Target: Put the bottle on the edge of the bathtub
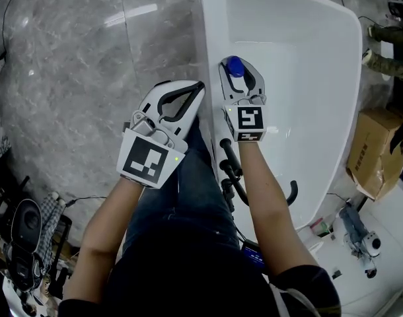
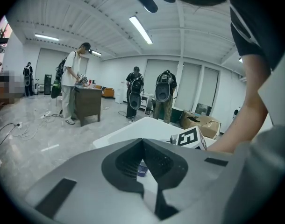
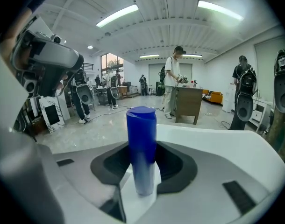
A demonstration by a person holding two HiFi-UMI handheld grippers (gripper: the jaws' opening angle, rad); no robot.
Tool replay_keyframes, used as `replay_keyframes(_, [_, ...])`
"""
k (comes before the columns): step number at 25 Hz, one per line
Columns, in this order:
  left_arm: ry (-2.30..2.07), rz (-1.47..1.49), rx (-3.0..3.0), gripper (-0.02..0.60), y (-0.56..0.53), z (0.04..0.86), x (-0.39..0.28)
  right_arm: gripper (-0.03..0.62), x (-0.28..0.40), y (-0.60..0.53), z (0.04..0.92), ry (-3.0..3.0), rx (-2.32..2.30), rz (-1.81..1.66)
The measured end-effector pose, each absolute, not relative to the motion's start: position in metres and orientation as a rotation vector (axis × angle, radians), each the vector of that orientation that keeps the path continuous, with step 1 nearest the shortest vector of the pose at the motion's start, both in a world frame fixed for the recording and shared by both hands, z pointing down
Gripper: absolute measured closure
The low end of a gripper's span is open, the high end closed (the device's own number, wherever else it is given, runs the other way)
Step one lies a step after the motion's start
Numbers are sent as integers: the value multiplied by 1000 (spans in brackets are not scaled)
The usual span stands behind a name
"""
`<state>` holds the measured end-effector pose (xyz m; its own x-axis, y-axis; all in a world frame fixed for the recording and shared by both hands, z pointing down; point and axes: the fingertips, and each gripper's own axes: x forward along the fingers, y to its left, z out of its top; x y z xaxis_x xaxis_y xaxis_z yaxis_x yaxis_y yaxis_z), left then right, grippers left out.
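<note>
A blue bottle (image 1: pixel 234 67) stands upright on the left rim of the white bathtub (image 1: pixel 211 38). My right gripper (image 1: pixel 236 61) is shut on it, a black pad against each side. In the right gripper view the bottle (image 3: pixel 141 139) rises between the jaws, its foot on the white rim (image 3: pixel 217 141). My left gripper (image 1: pixel 199 87) hangs to the left of the tub over the floor, shut, with nothing in it. In the left gripper view its tips (image 2: pixel 142 142) meet, and a sliver of the bottle (image 2: pixel 141 168) shows through the gap below them.
An open cardboard box (image 1: pixel 380 150) sits right of the tub. Grey marble floor (image 1: pixel 69 78) lies to the left, with gear and cables at the lower left (image 1: pixel 23 243). Several people and a wooden desk (image 3: pixel 188 104) stand far back in the room.
</note>
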<state>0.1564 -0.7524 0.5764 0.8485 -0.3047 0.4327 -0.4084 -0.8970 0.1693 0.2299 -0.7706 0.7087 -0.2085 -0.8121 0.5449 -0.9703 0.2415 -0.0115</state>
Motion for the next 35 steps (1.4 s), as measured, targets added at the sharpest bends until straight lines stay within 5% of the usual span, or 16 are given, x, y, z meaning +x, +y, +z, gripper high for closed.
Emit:
replay_keyframes(16, [-538, 576, 2751, 558, -743, 573, 146, 424, 223, -762, 711, -2056, 1625, 526])
replay_keyframes(23, [-553, 608, 2734, 558, -740, 566, 152, 348, 235, -753, 714, -2015, 1616, 571])
replay_keyframes(35, [-724, 546, 2744, 558, -752, 508, 152, 360, 252, -714, 604, -2056, 1819, 563])
